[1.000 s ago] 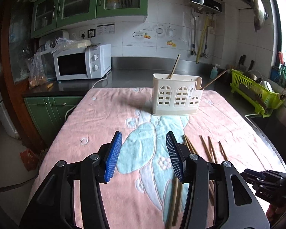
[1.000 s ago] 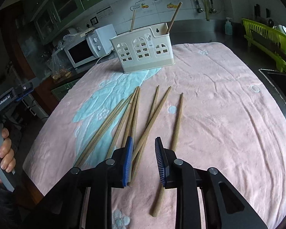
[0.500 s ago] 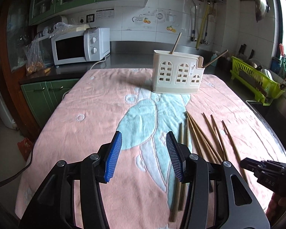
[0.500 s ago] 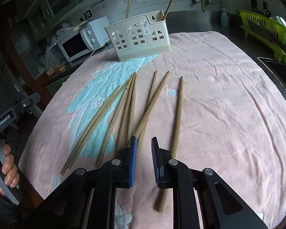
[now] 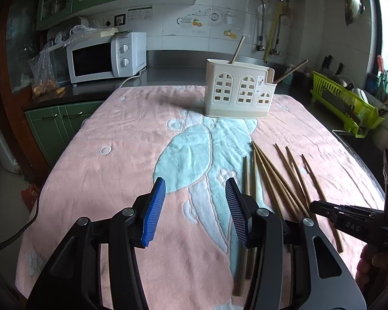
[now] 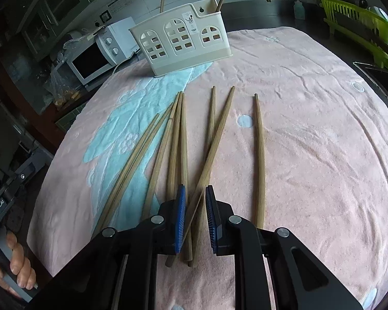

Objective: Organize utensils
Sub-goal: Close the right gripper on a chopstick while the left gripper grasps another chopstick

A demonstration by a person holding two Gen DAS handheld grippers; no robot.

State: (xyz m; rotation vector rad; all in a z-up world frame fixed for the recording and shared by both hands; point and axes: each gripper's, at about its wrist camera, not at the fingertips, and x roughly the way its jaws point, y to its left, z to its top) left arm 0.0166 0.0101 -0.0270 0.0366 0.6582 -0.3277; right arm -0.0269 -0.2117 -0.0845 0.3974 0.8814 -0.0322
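My left gripper (image 5: 195,209) hangs above the pink and blue towel (image 5: 132,144) that covers the bench, and its blue pads (image 5: 154,211) stand wide apart with nothing between them. Just to the right of it lie the loose wooden chopsticks (image 5: 271,178), spread like a fan on the towel.

My right gripper (image 6: 195,218) is low over the near ends of these chopsticks (image 6: 178,139). Its pads (image 6: 180,217) are close to each other but with a small gap, and two chopstick ends (image 6: 198,206) pass through this gap. I cannot tell if the pads already touch the wood. One chopstick (image 6: 259,155) lies alone, a little apart to the right of the group.

The cream utensil holder (image 5: 239,91) stands upright at the far side of the towel, well apart from both grippers. Two chopsticks (image 5: 237,50) already lean inside it, one in the taller left part and one in the lower right part. On the counter behind, at the left, is a white microwave (image 5: 103,56), and at the right a green dish rack (image 5: 344,100).
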